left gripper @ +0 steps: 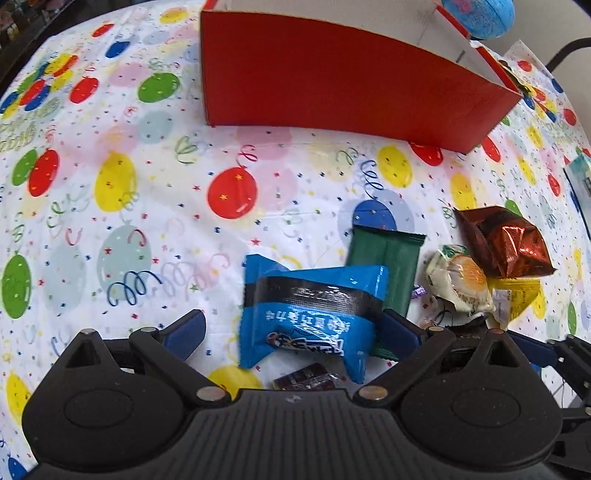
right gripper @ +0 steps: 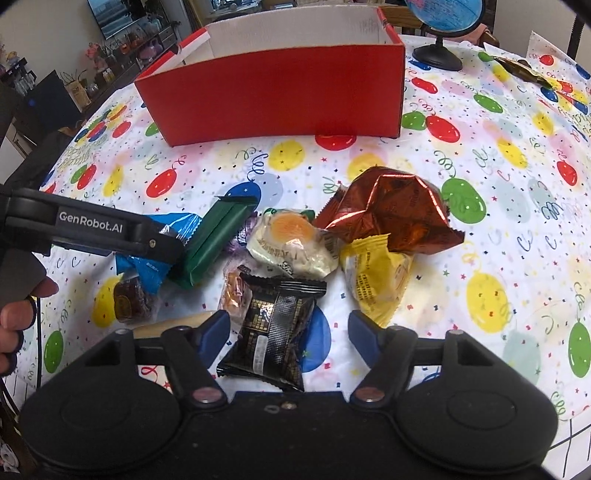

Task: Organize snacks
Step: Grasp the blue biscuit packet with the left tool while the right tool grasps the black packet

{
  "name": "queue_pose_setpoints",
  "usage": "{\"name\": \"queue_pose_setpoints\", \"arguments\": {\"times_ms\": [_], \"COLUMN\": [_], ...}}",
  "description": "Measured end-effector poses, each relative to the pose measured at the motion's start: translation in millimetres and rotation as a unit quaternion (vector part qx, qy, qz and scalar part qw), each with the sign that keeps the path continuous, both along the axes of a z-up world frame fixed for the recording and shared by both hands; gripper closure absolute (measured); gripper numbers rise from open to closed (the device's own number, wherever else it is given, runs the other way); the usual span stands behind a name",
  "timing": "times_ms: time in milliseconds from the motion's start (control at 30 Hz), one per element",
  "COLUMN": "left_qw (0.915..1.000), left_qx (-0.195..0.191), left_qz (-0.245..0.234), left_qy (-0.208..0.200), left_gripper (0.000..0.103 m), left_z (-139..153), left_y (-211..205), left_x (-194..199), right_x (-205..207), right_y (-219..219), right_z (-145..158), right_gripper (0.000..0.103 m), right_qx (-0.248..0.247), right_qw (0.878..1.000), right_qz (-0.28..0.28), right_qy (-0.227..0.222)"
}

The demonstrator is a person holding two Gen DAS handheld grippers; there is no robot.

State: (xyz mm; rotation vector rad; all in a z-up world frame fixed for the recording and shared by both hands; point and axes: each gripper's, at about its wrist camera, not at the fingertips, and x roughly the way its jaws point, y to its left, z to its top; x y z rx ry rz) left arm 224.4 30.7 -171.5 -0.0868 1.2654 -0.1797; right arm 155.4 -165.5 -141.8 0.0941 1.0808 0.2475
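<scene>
Black packet (right gripper: pixel 271 332) lies nearest, between the parted jaws of the right gripper (right gripper: pixel 288 328); the left pad sits at its edge, the right pad stands clear, so it is not clamped. Beyond it the snacks crowd in a heap on the desk: a white bun packet (right gripper: pixel 291 247), a yellow packet (right gripper: pixel 376 280), a crinkled copper bag (right gripper: pixel 388 214), a green bar (right gripper: pixel 210 247) and a small brown sweet (right gripper: pixel 129 302).

Over on the left, the left gripper (left gripper: pixel 291 325) has its jaws wide apart around a blue packet (left gripper: pixel 310 310), pads beside it and not pressing. The blue packet overlaps the green bar.

Behind the heap, apart from it, stands an open red box (right gripper: pixel 273 99) with white inner walls.

A glossy cloth (left gripper: pixel 147 184) covers the desk, white with printed balloons in red, yellow, green and blue, curly streamers and confetti stars. Faint fold creases run across it.

At the desk's far edge a blue globe (right gripper: pixel 443 14) rests on a black stand, with a dark wrapper (right gripper: pixel 521 70) near it. The room beyond shows a screen (right gripper: pixel 110 18) on the wall and a cluttered shelf (right gripper: pixel 122 48) of bottles and jars. A person's fingers (right gripper: pixel 18 314) show at the left border.
</scene>
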Motion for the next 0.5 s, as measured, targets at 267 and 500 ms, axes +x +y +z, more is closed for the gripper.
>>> {"name": "queue_pose_setpoints", "arguments": {"times_ms": [267, 500], "left_qw": [0.9998, 0.9993], "left_qx": [-0.021, -0.03], "left_qz": [-0.003, 0.022], "left_qy": [0.003, -0.002], "left_gripper": [0.015, 0.044], "left_z": [-2, 3], "left_y": [2, 11], "left_x": [0, -1], "right_x": [2, 1], "right_y": [3, 3], "right_z": [-4, -2], "right_gripper": [0.054, 0.069], "right_qx": [0.008, 0.021], "right_qw": [1.0, 1.0], "right_qz": [0.0, 0.002], "right_qy": [0.004, 0.003]}}
